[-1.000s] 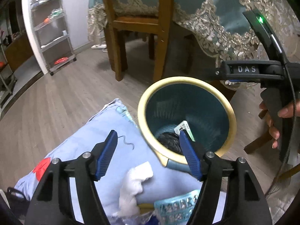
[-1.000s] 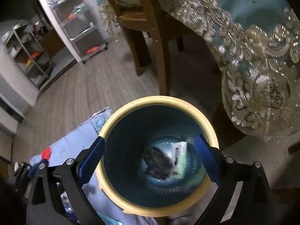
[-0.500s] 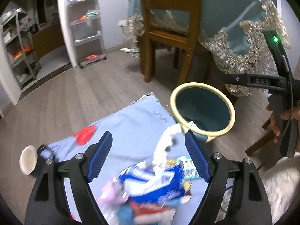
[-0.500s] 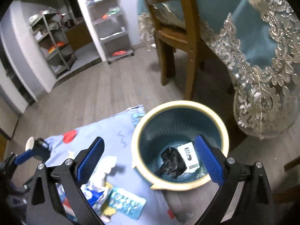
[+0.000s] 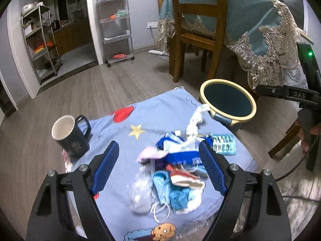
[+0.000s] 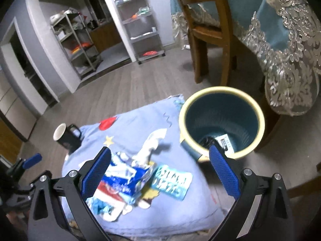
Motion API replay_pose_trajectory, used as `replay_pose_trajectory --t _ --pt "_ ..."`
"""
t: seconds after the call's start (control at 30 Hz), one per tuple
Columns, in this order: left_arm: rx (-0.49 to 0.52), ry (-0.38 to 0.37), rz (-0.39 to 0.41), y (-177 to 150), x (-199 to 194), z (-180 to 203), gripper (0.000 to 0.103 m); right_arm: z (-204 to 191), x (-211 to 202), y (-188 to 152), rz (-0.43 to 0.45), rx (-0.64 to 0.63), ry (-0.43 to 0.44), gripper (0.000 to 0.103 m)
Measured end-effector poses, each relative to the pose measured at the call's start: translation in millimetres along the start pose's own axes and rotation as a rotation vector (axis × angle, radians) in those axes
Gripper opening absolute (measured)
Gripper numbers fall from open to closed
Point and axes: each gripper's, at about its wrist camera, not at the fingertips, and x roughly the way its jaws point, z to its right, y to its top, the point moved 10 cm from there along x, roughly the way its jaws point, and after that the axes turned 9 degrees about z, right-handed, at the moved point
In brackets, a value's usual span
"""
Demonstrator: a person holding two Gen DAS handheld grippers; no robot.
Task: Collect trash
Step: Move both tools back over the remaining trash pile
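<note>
The left gripper [image 5: 158, 164] and right gripper [image 6: 160, 170] both stand spread and empty, a heap of wrappers [image 5: 176, 170] lies uncollected below them, while the bin [image 6: 220, 120] ahead to the right holds only two pieces.

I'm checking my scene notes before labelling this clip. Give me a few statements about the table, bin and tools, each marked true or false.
1. The mug stands upright on the blue cloth. True.
2. The waste bin is empty. False: a dark bag and a white printed packet lie at its bottom.
3. The left tool grips the blister pack. False: its jaws are open, holding nothing.
4. A pile of wrappers lies on the cloth. True.
5. The right tool is open and empty. True.
</note>
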Motion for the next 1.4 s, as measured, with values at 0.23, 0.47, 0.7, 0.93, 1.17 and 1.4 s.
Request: replay_pose_trajectory --t 0.23,0.47,0.7,0.93,1.17,1.4 --pt "-0.044 0.007 -0.041 -33.9 3.2 -12.7 0.081 -22.1 12.1 -27.5 -0.068 -0.062 0.008 0.097" --pt "-0.097 0.012 -0.05 -40.0 8.0 -22.2 0.081 -8.1 31.1 -33.5 -0.114 0.039 -0.009 0.097" --pt "-0.072 0.009 -0.063 -43.1 15.3 -16.9 0.081 -6.5 38.2 -37.9 -0.139 0.062 -0.002 0.097" --pt "-0.049 0.0 -0.069 -44.1 18.9 -9.6 0.081 -6.2 40.9 -39.1 -0.151 0.066 0.004 0.097" --pt "-0.048 -0.002 -0.079 -46.8 20.7 -7.6 0.081 -5.3 42.1 -38.8 -0.157 0.07 0.005 0.097" --pt "-0.05 -0.002 -0.093 -50.2 23.8 -8.1 0.081 -6.0 45.3 -40.0 -0.166 0.056 -0.001 0.097"
